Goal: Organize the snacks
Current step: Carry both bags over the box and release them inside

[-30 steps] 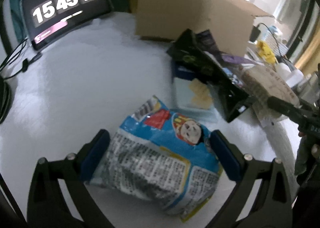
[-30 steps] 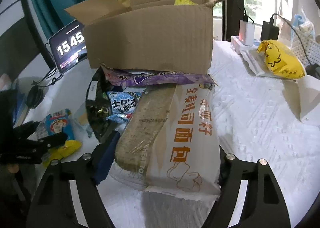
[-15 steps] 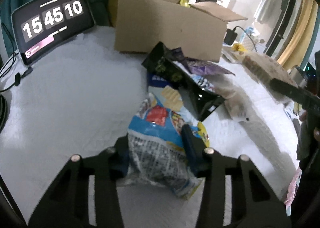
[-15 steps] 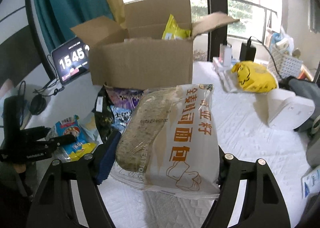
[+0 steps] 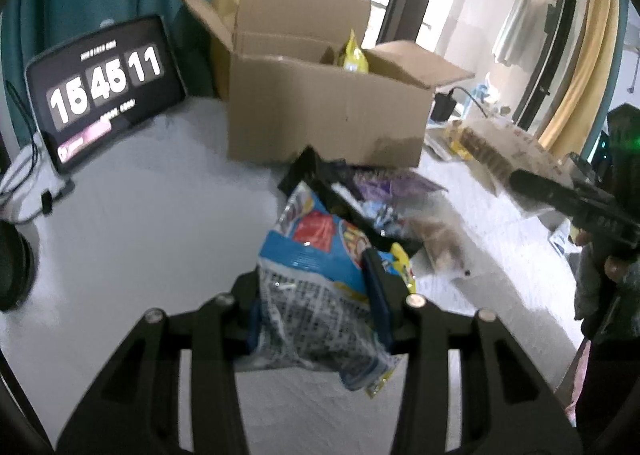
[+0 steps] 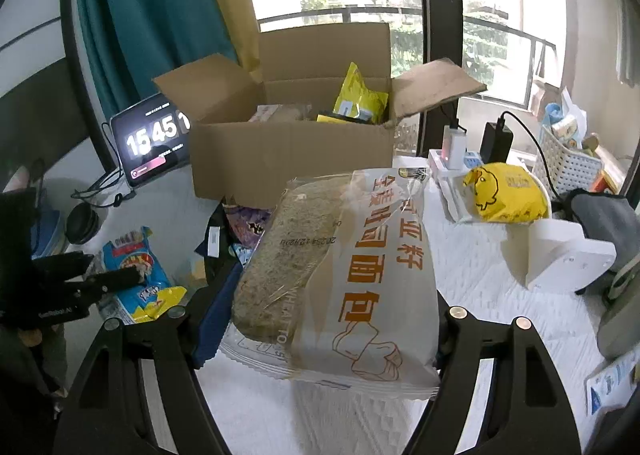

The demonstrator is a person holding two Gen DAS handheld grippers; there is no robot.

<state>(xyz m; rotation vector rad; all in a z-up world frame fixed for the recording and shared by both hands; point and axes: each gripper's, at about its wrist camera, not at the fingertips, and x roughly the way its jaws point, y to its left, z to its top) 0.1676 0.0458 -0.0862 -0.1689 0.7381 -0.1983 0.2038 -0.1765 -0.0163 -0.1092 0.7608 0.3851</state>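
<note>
My left gripper (image 5: 316, 295) is shut on a blue snack bag (image 5: 320, 275) with a cartoon face and holds it above the white table, short of the open cardboard box (image 5: 328, 115). My right gripper (image 6: 320, 311) is shut on a large bread loaf bag (image 6: 340, 275) with orange characters, lifted in front of the same cardboard box (image 6: 292, 159). A yellow snack bag (image 6: 360, 99) stands inside the box. The left gripper and blue bag also show at the left of the right wrist view (image 6: 132, 279).
A black snack bag (image 5: 320, 179) and a purple one (image 5: 400, 183) lie in a pile before the box. A tablet clock (image 5: 104, 87) stands back left. A yellow duck bag (image 6: 504, 195), chargers (image 6: 496, 139), a white basket (image 6: 568, 167) and a white device (image 6: 568, 259) are at the right.
The left gripper closed on the blue bag and lifted it toward the box. The right gripper raised the bread bag higher, so the box's inside now shows.
</note>
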